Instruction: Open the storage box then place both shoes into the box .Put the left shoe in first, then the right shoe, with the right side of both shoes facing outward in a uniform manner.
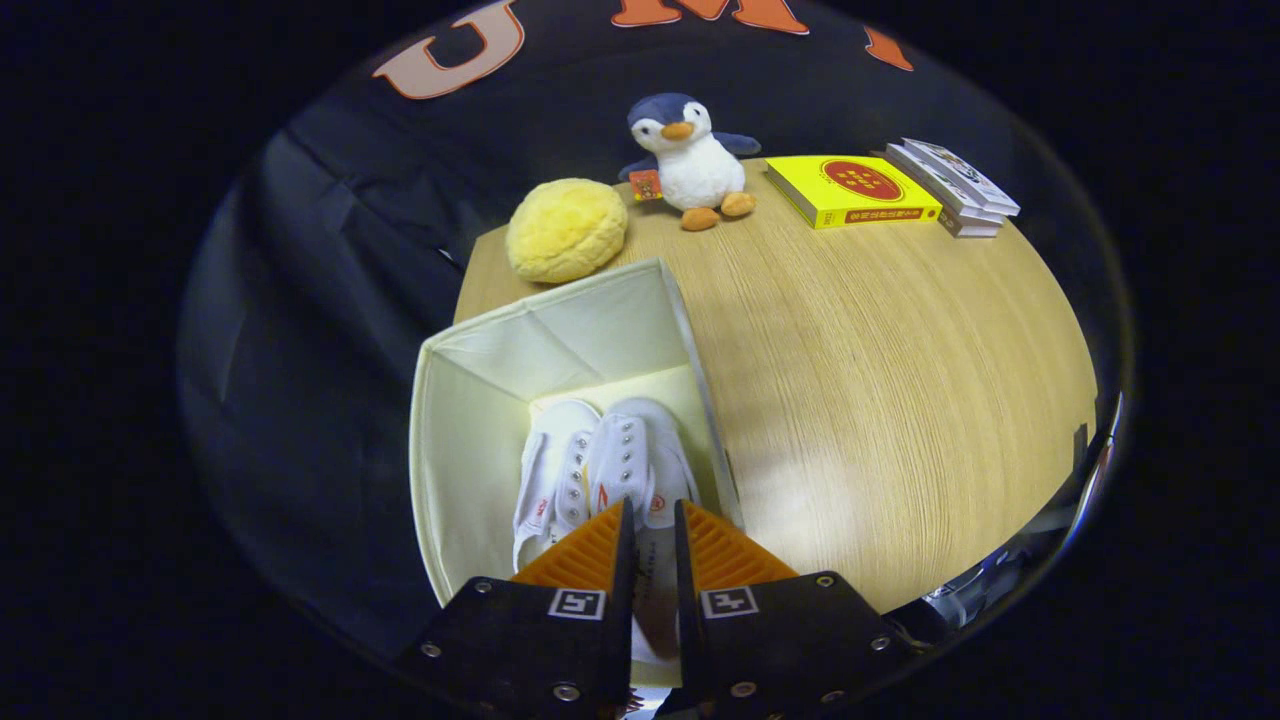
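An open cream fabric storage box [470, 400] stands on the wooden table [880, 400], at its left edge. Two white lace-up shoes lie side by side inside it, toes pointing away from me. The left-hand shoe [550, 470] rests against the other one. The right-hand shoe [635, 455] lies by the box's right wall, and its heel end runs up between my fingers. My gripper [652, 530] hangs over the near end of the box. Its fingers are closed narrowly on the heel part of that right-hand shoe.
Along the table's far edge sit a round yellow plush [567, 228], a penguin plush [688, 160], a yellow book [850, 190] and a small stack of books [955, 185]. Bare tabletop spreads to the right of the box.
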Motion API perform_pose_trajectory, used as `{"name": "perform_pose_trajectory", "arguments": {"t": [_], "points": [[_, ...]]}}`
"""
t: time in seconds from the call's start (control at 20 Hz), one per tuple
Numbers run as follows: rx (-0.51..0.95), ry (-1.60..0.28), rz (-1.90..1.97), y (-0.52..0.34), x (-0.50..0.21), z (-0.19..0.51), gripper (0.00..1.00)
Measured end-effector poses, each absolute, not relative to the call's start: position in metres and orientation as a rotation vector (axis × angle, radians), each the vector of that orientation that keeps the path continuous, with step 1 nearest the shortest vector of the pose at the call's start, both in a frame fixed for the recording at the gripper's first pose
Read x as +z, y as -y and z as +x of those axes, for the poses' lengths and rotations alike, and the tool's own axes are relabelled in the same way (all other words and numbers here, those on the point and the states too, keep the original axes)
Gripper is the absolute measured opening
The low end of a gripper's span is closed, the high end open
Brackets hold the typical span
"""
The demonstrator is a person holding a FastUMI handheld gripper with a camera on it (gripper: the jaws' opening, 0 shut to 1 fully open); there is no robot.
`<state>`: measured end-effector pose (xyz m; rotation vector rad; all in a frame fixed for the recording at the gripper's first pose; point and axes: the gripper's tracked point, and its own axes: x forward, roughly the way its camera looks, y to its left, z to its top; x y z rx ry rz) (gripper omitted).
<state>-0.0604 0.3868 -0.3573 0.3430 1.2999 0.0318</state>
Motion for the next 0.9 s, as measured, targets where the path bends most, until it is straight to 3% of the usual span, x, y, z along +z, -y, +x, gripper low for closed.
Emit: {"name": "perform_pose_trajectory", "arguments": {"t": [0.2,0.65,0.9], "points": [[0.136,-1.221,0.373,-0.373,-0.327,-0.046,0.32],[0.274,-0.951,0.409,-0.299,-0.291,-0.01,0.69],[0.305,-0.703,0.354,-0.242,-0.256,0.011,0.81]]}}
